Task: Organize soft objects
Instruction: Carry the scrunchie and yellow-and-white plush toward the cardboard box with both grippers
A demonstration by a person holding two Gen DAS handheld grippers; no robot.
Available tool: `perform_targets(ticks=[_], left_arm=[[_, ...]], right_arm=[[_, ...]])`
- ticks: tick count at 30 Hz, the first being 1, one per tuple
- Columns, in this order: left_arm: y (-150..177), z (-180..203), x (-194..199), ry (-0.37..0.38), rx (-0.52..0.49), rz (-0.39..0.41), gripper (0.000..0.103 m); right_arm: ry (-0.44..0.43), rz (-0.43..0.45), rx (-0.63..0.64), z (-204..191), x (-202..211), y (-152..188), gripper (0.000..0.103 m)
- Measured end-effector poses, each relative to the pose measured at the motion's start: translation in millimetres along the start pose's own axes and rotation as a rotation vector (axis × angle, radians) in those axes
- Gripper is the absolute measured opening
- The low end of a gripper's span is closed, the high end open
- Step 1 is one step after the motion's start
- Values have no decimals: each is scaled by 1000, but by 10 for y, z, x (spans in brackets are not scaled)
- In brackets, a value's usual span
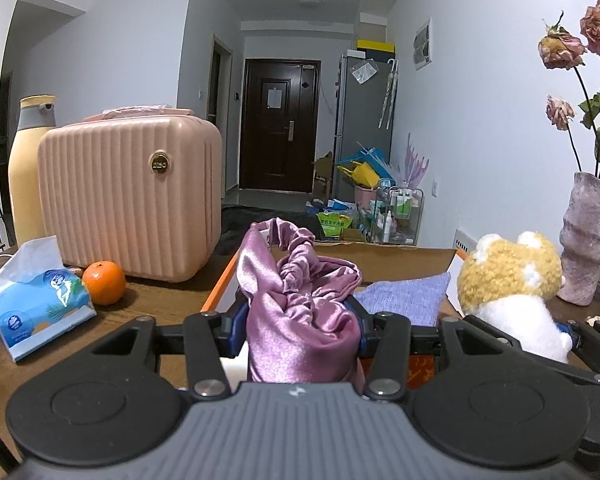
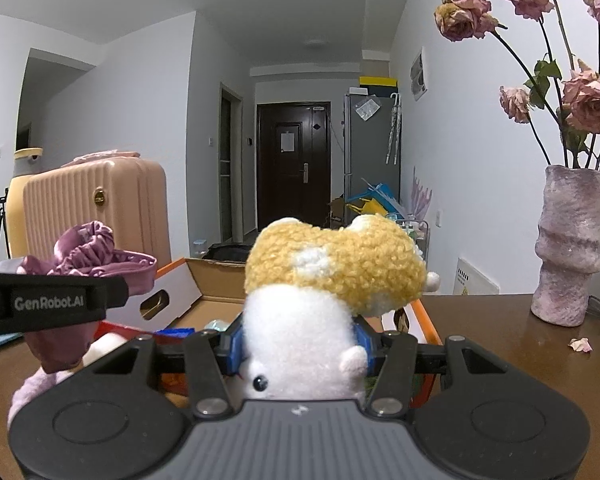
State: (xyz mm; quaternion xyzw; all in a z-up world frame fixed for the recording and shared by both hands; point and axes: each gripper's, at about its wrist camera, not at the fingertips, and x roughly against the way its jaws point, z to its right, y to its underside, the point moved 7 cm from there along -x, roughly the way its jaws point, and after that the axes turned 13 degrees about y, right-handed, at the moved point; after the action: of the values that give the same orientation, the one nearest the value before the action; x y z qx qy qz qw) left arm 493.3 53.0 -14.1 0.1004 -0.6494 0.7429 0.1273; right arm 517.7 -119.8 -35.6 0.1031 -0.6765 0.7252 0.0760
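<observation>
Left gripper [image 1: 300, 330] clamps a bunched satin cap [image 1: 300, 300] above the open box [image 1: 400, 258], right gripper [image 2: 298, 346] clamps a plush toy [image 2: 324, 296] upside down just beside it, box on table [image 1: 160, 300] between pink case [image 1: 130, 196] and vase [image 2: 572, 248].

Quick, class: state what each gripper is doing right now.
Left gripper: shut on the purple satin cloth.
Right gripper: shut on the plush toy.
</observation>
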Motion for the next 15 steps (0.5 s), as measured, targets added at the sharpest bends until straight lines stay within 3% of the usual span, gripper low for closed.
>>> perform_targets(ticks=[15], left_arm=[[-159,23,-378,-2,15,20,49]], right_arm=[[5,15,-5,21,-395,-146,51]])
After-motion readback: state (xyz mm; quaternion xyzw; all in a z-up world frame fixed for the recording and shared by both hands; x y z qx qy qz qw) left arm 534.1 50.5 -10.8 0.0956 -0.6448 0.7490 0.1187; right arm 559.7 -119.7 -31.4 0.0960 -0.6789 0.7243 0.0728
